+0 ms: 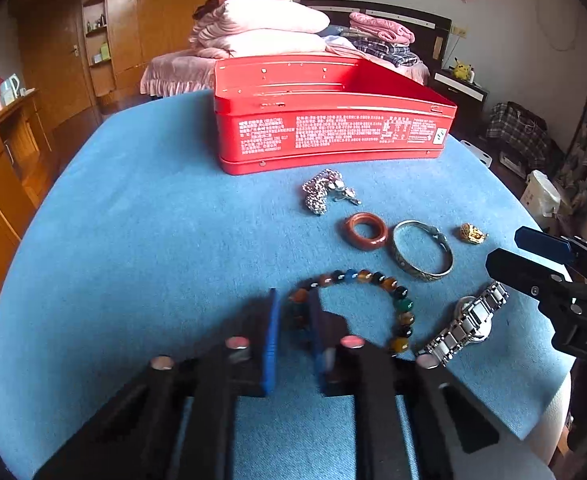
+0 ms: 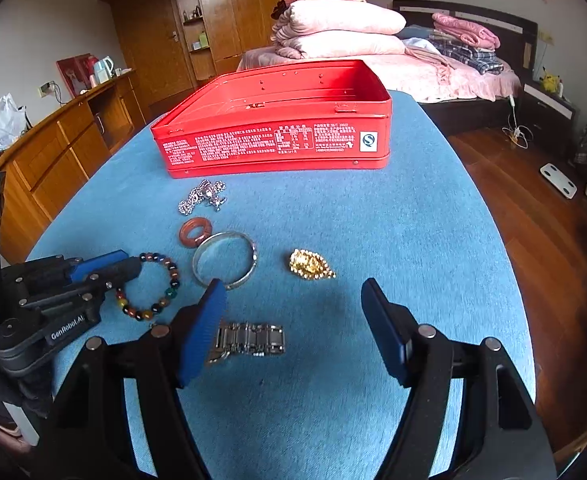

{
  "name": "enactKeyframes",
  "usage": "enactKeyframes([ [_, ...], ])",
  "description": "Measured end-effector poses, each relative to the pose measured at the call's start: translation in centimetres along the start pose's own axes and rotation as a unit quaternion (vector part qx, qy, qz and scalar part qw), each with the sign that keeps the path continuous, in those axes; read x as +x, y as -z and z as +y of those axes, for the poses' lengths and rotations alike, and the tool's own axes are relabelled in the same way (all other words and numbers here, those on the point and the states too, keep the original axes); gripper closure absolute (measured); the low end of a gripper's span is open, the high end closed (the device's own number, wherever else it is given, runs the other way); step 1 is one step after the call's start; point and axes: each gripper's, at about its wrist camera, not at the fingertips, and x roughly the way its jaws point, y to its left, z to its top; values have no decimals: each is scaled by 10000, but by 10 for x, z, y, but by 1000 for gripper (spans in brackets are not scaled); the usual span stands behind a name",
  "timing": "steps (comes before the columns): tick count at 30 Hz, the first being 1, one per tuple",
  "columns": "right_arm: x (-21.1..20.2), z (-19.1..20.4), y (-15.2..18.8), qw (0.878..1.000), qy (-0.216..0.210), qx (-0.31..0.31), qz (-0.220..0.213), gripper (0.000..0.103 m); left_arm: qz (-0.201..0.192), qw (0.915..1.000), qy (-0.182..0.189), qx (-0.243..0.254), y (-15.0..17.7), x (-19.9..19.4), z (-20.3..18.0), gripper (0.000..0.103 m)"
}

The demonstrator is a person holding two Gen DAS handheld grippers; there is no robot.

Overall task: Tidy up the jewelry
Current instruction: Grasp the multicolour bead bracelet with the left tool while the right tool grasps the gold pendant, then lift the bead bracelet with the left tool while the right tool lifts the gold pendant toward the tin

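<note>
An open red tin box [image 1: 333, 136] [image 2: 277, 140] stands at the far side of the blue table. In front of it lie a silver chain [image 1: 325, 192] [image 2: 203, 196], a reddish ring [image 1: 367, 231] [image 2: 195, 232], a silver bangle [image 1: 423, 250] [image 2: 225, 260], a gold brooch [image 1: 471, 234] [image 2: 311, 265], a bead bracelet [image 1: 397, 300] [image 2: 161, 280] and a steel watch [image 1: 465, 320] [image 2: 251, 340]. My left gripper [image 1: 295, 320] [image 2: 111, 276] is closed on the bracelet's left side. My right gripper [image 2: 293, 316] [image 1: 533, 256] is open above the watch.
A bed with folded pink quilts [image 1: 261, 28] [image 2: 333, 24] stands behind the table. Wooden cabinets [image 1: 5, 152] [image 2: 65, 136] run along the left. The table's right edge drops to a wooden floor [image 2: 513, 200].
</note>
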Motion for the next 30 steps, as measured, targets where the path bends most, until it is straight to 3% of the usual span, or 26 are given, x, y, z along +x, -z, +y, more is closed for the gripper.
enactKeyframes([
  [2, 4, -2, -4, 10000, 14, -60, 36, 35, -5, 9999, 31, -156, -3, 1, 7, 95],
  [7, 15, -9, -10, 9998, -53, -89, 144, 46, -77, 9983, -308, -491, -5, 3, 27, 95],
  [14, 25, -13, -11, 9997, -3, -135, 188, 73, -131, 9975, -525, -450, -7, 5, 32, 94],
  [18, 24, -9, -10, 9994, 21, -251, 222, 76, -127, 9977, -484, -452, -7, 5, 32, 91],
  [21, 26, -8, -11, 9994, 28, -254, 253, 74, -104, 9987, -354, -351, -8, 6, 28, 77],
  [22, 27, -8, -11, 9993, 39, -274, 250, 74, -91, 9993, -259, -268, -8, 7, 26, 62],
  [23, 28, -7, -11, 9992, 64, -314, 248, 74, -76, 9997, -117, -195, -9, 8, 23, 55],
  [27, 28, -3, -9, 9987, 190, -428, 207, 76, -88, 9998, -141, -137, -8, 9, 20, 56],
  [30, 25, -3, -7, 9988, 194, -402, 189, 78, -124, 9994, -209, -256, -7, 7, 24, 73],
])
